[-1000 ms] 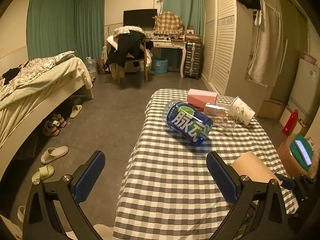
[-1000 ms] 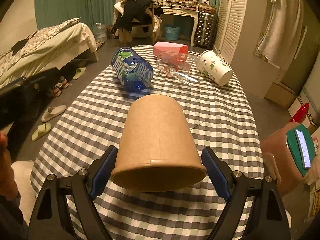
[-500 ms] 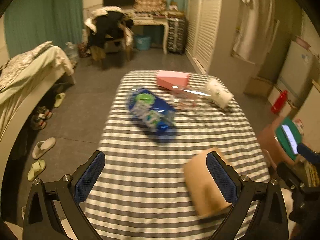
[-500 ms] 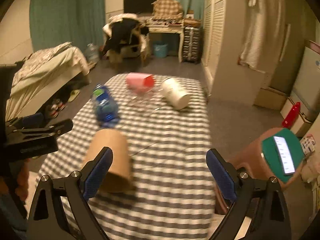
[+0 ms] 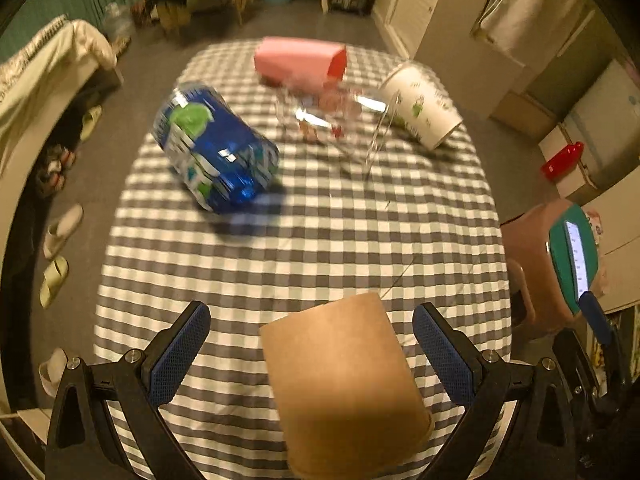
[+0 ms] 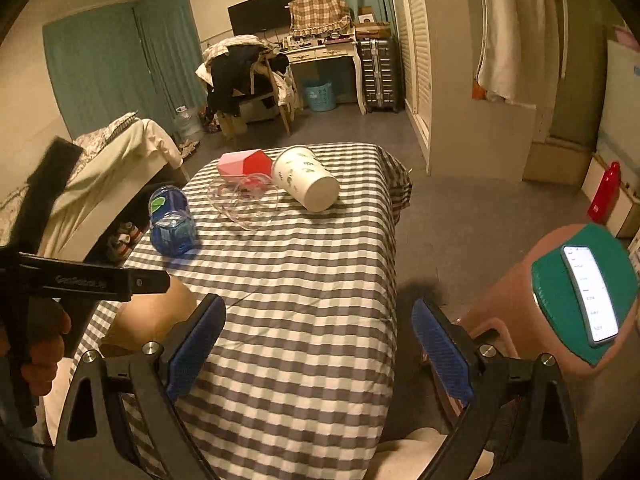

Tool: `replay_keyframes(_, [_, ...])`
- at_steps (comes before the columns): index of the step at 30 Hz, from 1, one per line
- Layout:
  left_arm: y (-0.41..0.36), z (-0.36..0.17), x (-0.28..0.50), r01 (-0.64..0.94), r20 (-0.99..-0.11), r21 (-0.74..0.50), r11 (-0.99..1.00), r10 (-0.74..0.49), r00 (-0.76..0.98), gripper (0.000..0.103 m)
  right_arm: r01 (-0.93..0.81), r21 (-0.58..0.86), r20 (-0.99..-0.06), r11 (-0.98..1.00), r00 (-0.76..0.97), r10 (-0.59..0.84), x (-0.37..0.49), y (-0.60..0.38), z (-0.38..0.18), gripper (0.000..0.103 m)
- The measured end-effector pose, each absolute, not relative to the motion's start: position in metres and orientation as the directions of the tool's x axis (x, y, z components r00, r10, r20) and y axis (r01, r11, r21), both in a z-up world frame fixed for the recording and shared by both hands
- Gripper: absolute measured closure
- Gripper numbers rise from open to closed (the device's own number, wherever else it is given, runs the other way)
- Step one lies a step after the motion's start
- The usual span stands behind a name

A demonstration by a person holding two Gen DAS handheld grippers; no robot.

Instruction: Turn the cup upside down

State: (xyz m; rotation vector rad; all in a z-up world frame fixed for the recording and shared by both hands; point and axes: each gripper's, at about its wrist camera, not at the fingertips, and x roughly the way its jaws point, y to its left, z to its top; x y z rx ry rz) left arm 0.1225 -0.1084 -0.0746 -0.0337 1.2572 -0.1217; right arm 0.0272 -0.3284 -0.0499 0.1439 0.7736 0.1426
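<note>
A brown paper cup [image 5: 344, 384] lies on its side on the checked tablecloth [image 5: 304, 248], near the table's front edge, its wide rim toward the camera. My left gripper [image 5: 312, 344] is open with its jaws on either side of the cup, not touching it. In the right wrist view the cup [image 6: 156, 312] shows at the lower left, partly hidden behind the left gripper's body. My right gripper [image 6: 320, 344] is open and empty, off to the cup's right over the table's right side.
A blue bottle [image 5: 212, 148], a clear glass container [image 5: 332, 116], a pink box [image 5: 300, 60] and a white printed cup [image 5: 420, 108] lie at the table's far end. A stool with a phone [image 6: 580, 292] stands right of the table. A bed is at left.
My right gripper let go of the brown cup and swung away to the right. My left gripper moved in and tilted down, so the cup now lies between its open jaws.
</note>
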Motion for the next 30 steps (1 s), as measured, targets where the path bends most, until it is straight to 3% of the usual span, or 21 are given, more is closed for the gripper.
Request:
replay_keyframes(5, [-0.119, -0.092, 0.128, 0.102, -0.972, -0.074, 0.992, -0.095, 0.216, 0.001, -0.070, 0.221, -0.696, 0.973, 0.688, 0.208, 0.031, -0.339, -0.064, 0.008])
replay_keyframes(10, [-0.122, -0.106, 0.130, 0.118, -0.984, -0.076, 0.990, -0.094, 0.150, 0.017, -0.068, 0.230, -0.698, 0.971, 0.684, 0.213, 0.030, -0.341, -0.069, 0.008])
replay_keyframes(20, [-0.131, -0.079, 0.113, 0.205, -0.967, -0.081, 0.975, -0.126, 0.221, 0.018, -0.060, 0.228, -0.681, 0.972, 0.704, 0.203, 0.025, -0.334, -0.062, 0.008])
replay_keyframes(25, [-0.134, -0.031, 0.102, 0.221, -0.867, 0.027, 0.975, -0.087, 0.490, 0.018, -0.051, 0.215, -0.680, 0.975, 0.709, 0.187, 0.021, -0.328, -0.057, 0.008])
replay_keyframes(30, [-0.145, -0.034, 0.081, 0.230, -0.665, 0.238, 0.944, -0.014, 0.747, 0.018, -0.048, 0.197, -0.675, 0.979, 0.718, 0.170, 0.012, -0.322, -0.053, 0.008])
